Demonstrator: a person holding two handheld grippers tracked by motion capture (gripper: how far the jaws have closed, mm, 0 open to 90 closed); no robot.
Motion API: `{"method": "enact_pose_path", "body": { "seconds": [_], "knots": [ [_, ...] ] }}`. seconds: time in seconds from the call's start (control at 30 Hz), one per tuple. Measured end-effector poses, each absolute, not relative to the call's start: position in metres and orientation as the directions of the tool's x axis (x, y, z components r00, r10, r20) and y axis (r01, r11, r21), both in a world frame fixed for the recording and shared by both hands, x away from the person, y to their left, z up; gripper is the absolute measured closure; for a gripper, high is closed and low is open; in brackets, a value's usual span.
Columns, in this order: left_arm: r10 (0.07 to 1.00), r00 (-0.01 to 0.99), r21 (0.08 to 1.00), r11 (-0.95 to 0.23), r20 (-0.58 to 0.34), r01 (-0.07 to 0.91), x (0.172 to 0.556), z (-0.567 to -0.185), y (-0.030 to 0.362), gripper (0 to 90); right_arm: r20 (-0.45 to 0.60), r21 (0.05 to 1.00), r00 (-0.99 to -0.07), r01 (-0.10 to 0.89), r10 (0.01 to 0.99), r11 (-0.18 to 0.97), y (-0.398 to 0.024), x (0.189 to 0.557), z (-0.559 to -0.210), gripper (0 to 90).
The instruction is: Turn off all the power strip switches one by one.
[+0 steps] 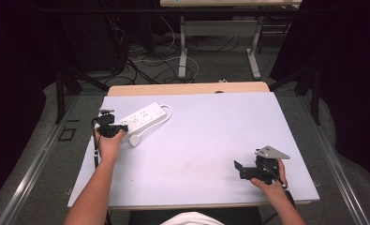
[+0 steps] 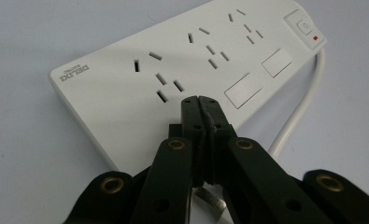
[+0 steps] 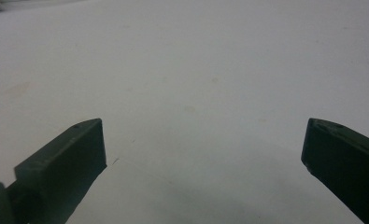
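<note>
A white power strip with several sockets lies at the table's far left; its cord loops round to a white plug lying beside it. My left gripper hovers at the strip's near end. In the left gripper view the jaws are pressed together, shut with nothing between the tips, over the strip near its end socket. A switch with a red light sits at the strip's far end. My right gripper rests low at the near right, jaws wide open above bare table.
The pale table top is edged by a wooden rim at the back. Beyond it stand another table's legs and floor cables. The strip's white cord curves along its right side.
</note>
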State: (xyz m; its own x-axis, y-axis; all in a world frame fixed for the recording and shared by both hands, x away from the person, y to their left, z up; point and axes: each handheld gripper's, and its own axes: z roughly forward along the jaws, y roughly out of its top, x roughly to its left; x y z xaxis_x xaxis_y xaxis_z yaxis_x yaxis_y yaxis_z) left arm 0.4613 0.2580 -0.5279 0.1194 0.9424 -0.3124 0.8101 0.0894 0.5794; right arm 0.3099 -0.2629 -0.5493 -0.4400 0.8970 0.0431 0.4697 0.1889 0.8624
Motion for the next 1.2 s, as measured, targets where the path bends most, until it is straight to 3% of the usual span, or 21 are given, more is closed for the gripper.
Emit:
{"method": "enact_pose_path", "body": {
  "seconds": [1.2],
  "knots": [
    [0.944,0.115,0.596,0.099,-0.311,0.797,0.4605,-0.5309,0.2569,90.0,0.037,0.866,-0.436,0.464,0.899,0.189,-0.2635,0.3088,-0.5493,0.0]
  ]
}}
